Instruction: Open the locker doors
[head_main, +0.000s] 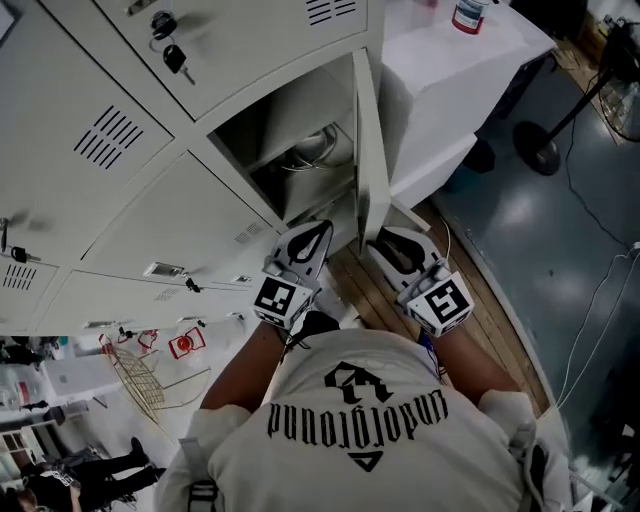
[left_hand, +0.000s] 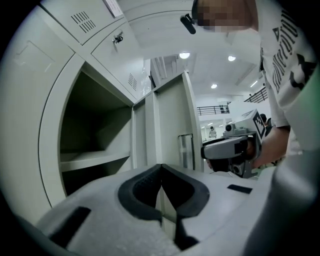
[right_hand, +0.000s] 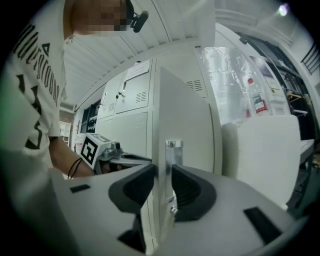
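Door edge in the grip: the right gripper (right_hand: 162, 172) pinches the free edge of the open locker door (head_main: 371, 150), which stands edge-on between the two tools, long axis upright, swung out toward the person. The left gripper (left_hand: 161, 167), jaws pressed together on nothing, hangs just left of it, before the open compartment (head_main: 290, 150). The door is pale grey sheet metal with a bright latch plate (right_hand: 173, 155). Neighbouring lockers (head_main: 170, 215) at left are shut.
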